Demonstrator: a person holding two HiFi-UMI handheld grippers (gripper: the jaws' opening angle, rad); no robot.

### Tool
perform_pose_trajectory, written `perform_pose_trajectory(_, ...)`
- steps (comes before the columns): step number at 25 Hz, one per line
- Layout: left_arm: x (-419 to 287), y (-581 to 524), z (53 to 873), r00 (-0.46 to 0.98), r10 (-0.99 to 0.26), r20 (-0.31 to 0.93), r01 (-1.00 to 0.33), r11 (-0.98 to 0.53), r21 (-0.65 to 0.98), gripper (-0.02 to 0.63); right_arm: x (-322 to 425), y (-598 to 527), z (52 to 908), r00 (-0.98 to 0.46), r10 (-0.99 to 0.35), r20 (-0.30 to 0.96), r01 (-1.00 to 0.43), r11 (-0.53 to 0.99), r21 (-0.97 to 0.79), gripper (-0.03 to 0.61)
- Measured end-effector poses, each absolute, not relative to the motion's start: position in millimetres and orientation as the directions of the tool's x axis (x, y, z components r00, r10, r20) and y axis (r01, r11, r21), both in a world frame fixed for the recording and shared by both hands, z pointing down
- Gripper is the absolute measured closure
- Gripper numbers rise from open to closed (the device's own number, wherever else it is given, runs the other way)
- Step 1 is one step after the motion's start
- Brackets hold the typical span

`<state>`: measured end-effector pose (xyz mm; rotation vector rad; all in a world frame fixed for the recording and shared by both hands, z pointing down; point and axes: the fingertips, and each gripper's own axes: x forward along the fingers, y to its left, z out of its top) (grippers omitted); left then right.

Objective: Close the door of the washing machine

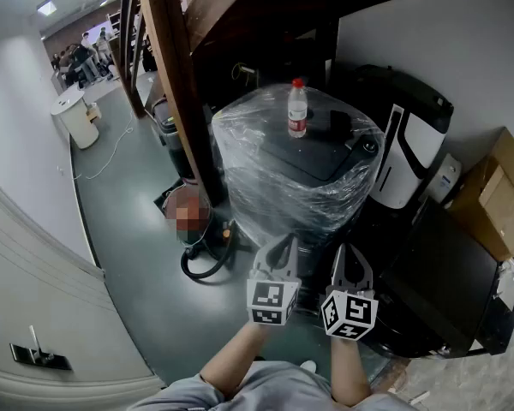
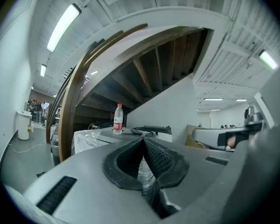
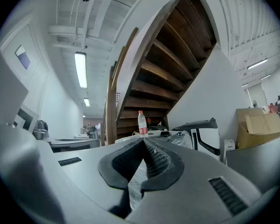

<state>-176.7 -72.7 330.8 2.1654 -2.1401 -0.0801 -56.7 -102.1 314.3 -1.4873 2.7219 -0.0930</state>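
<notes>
A washing machine (image 1: pixel 295 182) wrapped in clear plastic film stands under the wooden stairs; its dark top lid (image 1: pixel 313 152) looks flat. A water bottle (image 1: pixel 298 110) with a red cap stands upright on top. My left gripper (image 1: pixel 279 248) and right gripper (image 1: pixel 349 259) hover side by side just in front of the machine, below its top, touching nothing. In the left gripper view the left gripper (image 2: pixel 143 141) is shut and empty, with the bottle (image 2: pixel 118 119) ahead. The right gripper (image 3: pixel 143 142) is likewise shut and empty, facing the bottle (image 3: pixel 142 123).
A black-and-white appliance (image 1: pixel 411 144) stands right of the machine, with a cardboard box (image 1: pixel 497 195) and a black flat panel (image 1: pixel 445 281) nearer. A wooden stair post (image 1: pixel 184 84) rises at its left. A coiled hose (image 1: pixel 206 259) lies on the floor. A white bin (image 1: pixel 75 118) stands far left.
</notes>
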Motion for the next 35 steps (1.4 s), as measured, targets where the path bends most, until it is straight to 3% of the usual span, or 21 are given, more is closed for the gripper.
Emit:
perform_pose_trajectory(20, -200, -72, 358, -0.002, -0.998, 0.056, -0.994, 0.008, 0.110, 0.612, -83, -105, 354, -0.568, -0.821, 0.056, -0.823, 0.565, -0.063, 0.578)
perform_pose_trajectory(35, -231, -66, 405, -0.039, -0.994, 0.099, -0.992, 0.050, 0.113, 0.612, -99, -120, 446, -0.560, -0.812, 0.165, -0.828, 0.558, -0.063, 0.578)
